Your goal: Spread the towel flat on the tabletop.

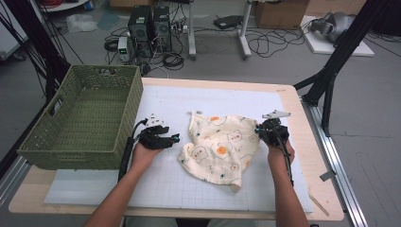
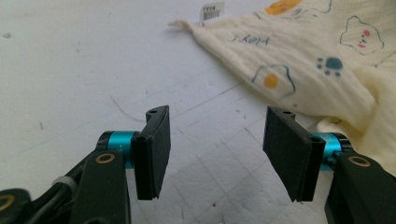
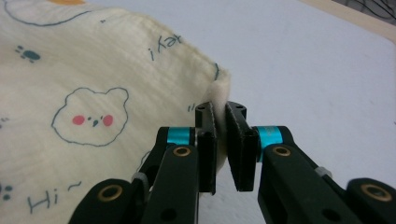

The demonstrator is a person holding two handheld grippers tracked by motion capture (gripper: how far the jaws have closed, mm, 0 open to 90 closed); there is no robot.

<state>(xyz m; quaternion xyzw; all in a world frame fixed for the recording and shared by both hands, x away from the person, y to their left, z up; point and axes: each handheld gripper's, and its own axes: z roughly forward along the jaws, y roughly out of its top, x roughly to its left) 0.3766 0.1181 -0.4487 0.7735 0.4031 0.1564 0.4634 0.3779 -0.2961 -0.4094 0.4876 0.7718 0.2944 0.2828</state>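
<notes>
While the cream cloth [image 1: 220,149] is lying crumpled near the middle of the white mat [image 1: 165,175], printed with little bears, paw marks and orange dots, I am pinching its right-hand edge with my right tongs [image 1: 259,130]. Seen along those jaws, in the right gripper view, the right tongs [image 3: 221,140] are standing almost closed, with a thin fold of the cloth's [image 3: 93,102] hem squeezed between the two black pads. That fold is rising between the pads, while the rest of the fabric is spreading away to one side, showing a bear face with pink cheeks and some handwriting-style print.

My left tongs [image 1: 176,137] are resting just beside the cloth's left edge, apart from it, pointing toward it across the mat. In the left gripper view, my left tongs [image 2: 212,144] are standing wide, with bare mat [image 2: 93,70] between the pads, and the cloth [image 2: 299,60] is lying beyond them with one corner tapering toward a small white tag [image 2: 212,10].

My forearms are coming in from the near side of the table [image 1: 312,156], one on each side of the cloth. A cable is trailing back from each of the tongs along my arm.

Beyond my left hand, a green woven basket [image 1: 71,142] is sitting on the left end of the table, overlapping the mat's edge, well apart from the cloth.
</notes>
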